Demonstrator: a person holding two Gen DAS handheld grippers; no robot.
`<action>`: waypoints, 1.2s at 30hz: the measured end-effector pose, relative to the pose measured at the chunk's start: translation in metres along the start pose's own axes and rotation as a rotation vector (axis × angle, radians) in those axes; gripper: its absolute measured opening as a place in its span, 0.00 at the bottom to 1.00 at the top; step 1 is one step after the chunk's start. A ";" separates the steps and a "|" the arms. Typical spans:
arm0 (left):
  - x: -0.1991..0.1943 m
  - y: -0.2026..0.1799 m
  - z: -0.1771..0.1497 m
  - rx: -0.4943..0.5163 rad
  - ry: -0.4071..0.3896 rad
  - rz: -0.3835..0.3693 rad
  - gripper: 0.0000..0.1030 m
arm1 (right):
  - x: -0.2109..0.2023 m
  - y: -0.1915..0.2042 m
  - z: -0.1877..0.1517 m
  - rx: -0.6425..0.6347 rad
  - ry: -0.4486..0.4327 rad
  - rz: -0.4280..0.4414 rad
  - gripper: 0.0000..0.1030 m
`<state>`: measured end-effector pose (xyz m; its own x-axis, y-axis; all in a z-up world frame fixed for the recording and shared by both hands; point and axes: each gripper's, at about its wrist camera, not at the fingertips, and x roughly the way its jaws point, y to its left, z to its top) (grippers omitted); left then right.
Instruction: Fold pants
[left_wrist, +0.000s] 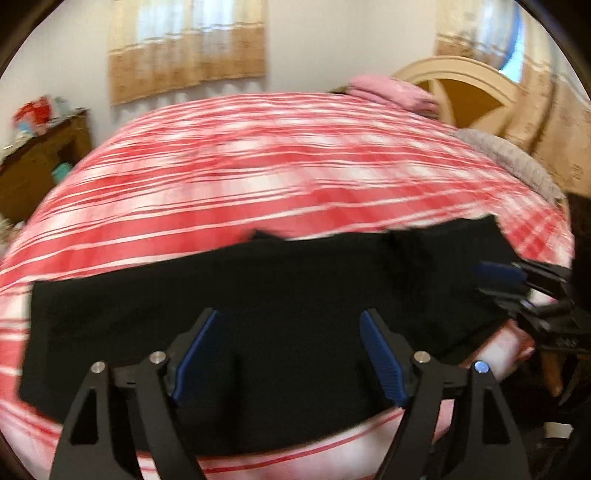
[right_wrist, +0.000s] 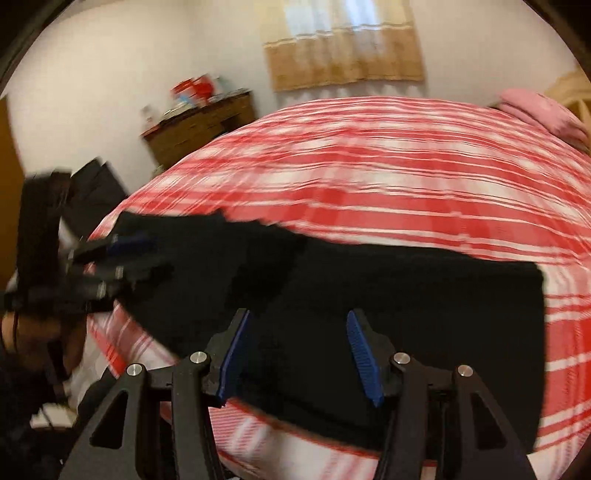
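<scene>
Red-and-white checked bedspread (left_wrist: 258, 155) covers the bed and fills most of both views, with white wall and tan curtains (left_wrist: 188, 48) behind it. Black pants (left_wrist: 258, 295) lie flat across the near part of the bed, close to its front edge; a strip of bedspread shows between their near hem and the drop-off. Their far edge is uneven, with a small notch near the middle. Beyond that edge the bedspread runs bare up to a pink pillow (left_wrist: 391, 92) by the cream headboard (left_wrist: 461, 85).

Left claw (left_wrist: 288, 354) stands wide over the pants, blue pads apart, nothing between them. Right claw (right_wrist: 299, 354) is likewise spread wide above the cloth, gripping nothing. In the left view the right claw (left_wrist: 506, 280) shows at the pants' right end, over the edge of the cloth; in the right view the left claw (right_wrist: 125, 254) shows blurred at the opposite end. Whether either touches the fabric cannot be told.

A wooden dresser (right_wrist: 199, 125) with clutter on top stands against the wall, well apart from the pants.
</scene>
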<state>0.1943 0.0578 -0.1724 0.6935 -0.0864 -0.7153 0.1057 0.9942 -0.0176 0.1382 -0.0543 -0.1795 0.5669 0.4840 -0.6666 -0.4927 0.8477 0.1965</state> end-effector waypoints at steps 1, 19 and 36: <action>-0.005 0.017 -0.002 -0.014 -0.005 0.040 0.78 | 0.005 0.008 -0.001 -0.023 0.011 0.025 0.54; -0.007 0.169 -0.034 -0.315 0.003 0.265 0.84 | -0.002 0.032 -0.009 -0.114 0.012 0.044 0.54; -0.013 0.180 -0.034 -0.335 0.000 0.146 0.49 | -0.005 0.025 -0.019 -0.069 -0.010 0.042 0.54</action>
<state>0.1796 0.2403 -0.1900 0.6840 0.0576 -0.7272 -0.2337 0.9616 -0.1436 0.1102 -0.0398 -0.1848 0.5516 0.5211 -0.6514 -0.5604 0.8099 0.1733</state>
